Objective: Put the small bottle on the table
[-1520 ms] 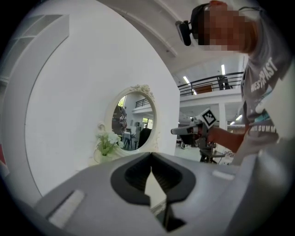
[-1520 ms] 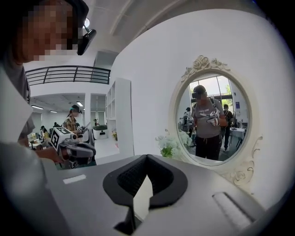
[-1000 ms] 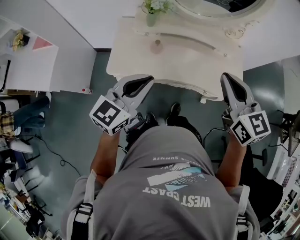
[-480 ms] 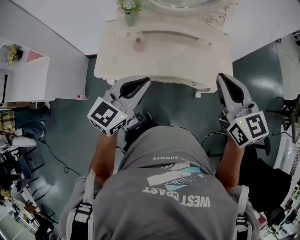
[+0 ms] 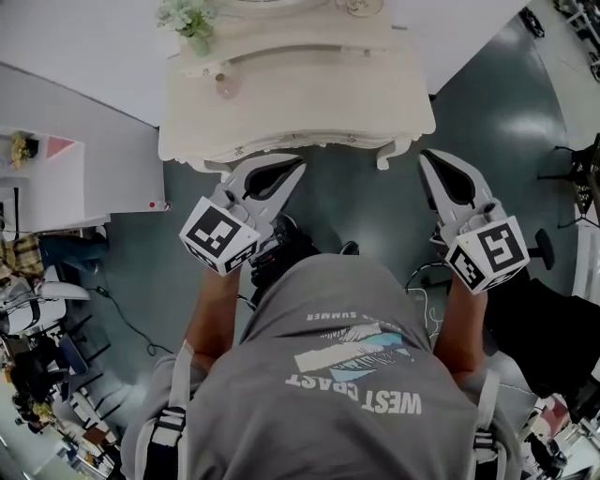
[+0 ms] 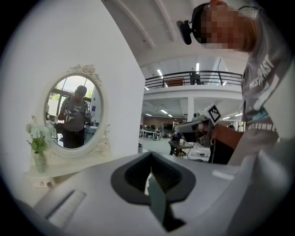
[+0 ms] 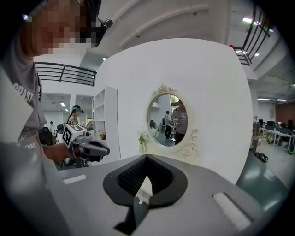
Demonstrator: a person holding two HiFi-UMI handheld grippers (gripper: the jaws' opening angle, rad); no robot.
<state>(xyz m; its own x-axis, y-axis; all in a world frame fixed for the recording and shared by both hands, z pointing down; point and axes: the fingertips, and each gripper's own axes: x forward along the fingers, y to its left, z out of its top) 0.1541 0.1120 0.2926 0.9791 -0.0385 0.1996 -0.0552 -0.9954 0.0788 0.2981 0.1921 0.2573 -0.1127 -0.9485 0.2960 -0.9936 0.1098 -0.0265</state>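
Note:
A small pinkish bottle [image 5: 226, 87] stands on the cream dressing table [image 5: 309, 103], near its left end, in front of a vase of flowers [image 5: 187, 19]. Both grippers hang over the floor in front of the table, apart from it. My left gripper [image 5: 296, 166] points at the table's front edge, jaws shut with nothing in them [image 6: 151, 177]. My right gripper [image 5: 427, 157] sits off the table's right corner, also shut and holding nothing [image 7: 146, 177]. The bottle does not show in either gripper view; the oval mirror [image 7: 169, 120] and the vase [image 6: 39, 154] do.
A white shelf unit [image 5: 56, 178] stands at the left against the wall. A cable [image 5: 122, 314] trails on the grey floor. Dark chairs and equipment [image 5: 548, 319] crowd the right side. The person's torso [image 5: 347, 375] fills the lower middle.
In the head view the table and bottle have slid left and upward. Both grippers keep the same pose, shut.

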